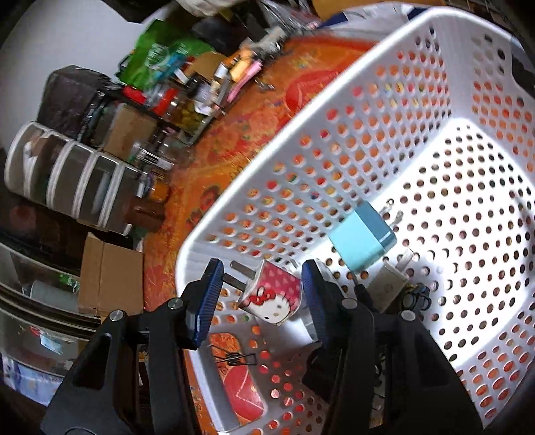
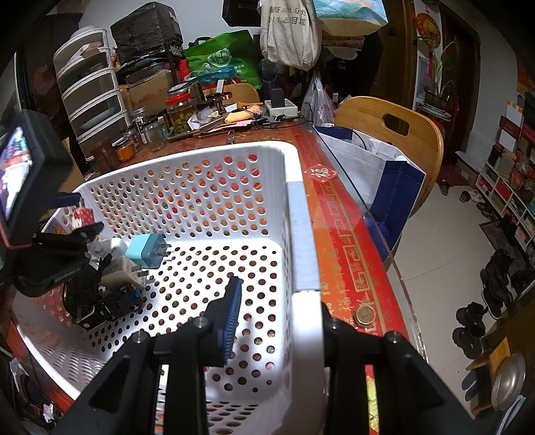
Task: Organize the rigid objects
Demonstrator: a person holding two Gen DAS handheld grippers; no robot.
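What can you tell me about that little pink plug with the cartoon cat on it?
The pink plug is a small boxy wall charger, seemingly glossy plastic, patterned with pale hearts above a white cartoon cat with a red bow. Two flat metal prongs stick out, pointing left in the left wrist view. It sits tilted between the blue pads of the left tongs, above the white basket near its wall. The right pad touches it; the left pad meets only the prongs.

A lived-in home dining area is shown: a red-patterned table (image 2: 337, 214) crowded with pickle jars (image 2: 180, 115), a wooden chair (image 2: 391, 130), stacked plastic drawers (image 2: 90, 90), hung tote bags (image 2: 287, 30), and shoes (image 2: 471, 321) lined on the tiled floor
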